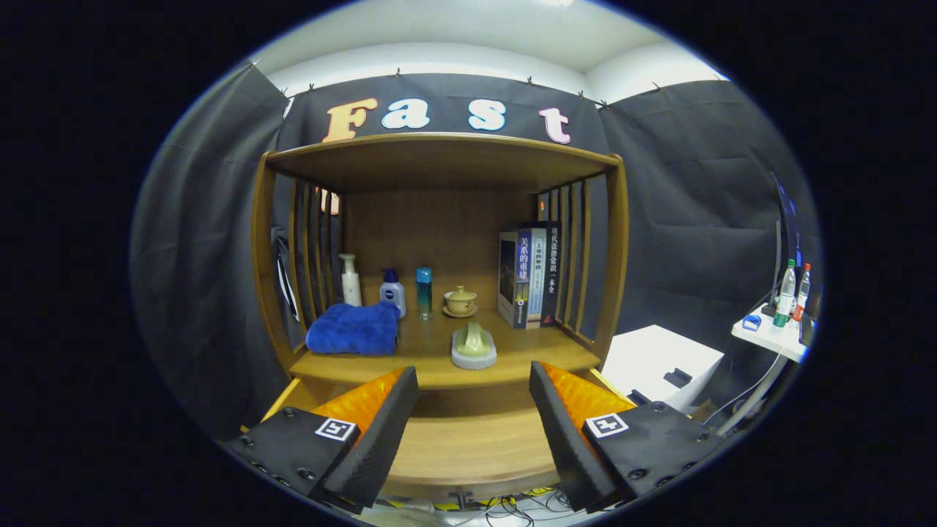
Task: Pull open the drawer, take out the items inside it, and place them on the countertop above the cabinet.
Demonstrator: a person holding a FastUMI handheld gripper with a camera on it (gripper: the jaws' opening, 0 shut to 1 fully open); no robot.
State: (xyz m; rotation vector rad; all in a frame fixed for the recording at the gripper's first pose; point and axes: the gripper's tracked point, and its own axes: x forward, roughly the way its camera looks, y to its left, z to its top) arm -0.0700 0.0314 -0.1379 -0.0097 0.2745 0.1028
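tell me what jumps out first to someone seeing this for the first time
The blue towel heaped on the countertop, beyond the fingers, draws the eye first. Behind it stand three bottles, a lidded cup and upright books. The gripper is open over the pulled-out drawer.

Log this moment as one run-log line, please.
gripper: jaws open, holding nothing | wooden drawer: pulled open below them | blue folded towel, grey-green round stand: on wooden countertop beyond

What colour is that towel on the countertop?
Deep blue. The towel shows best in the gripper view, beyond the open fingers, beside the bottles.
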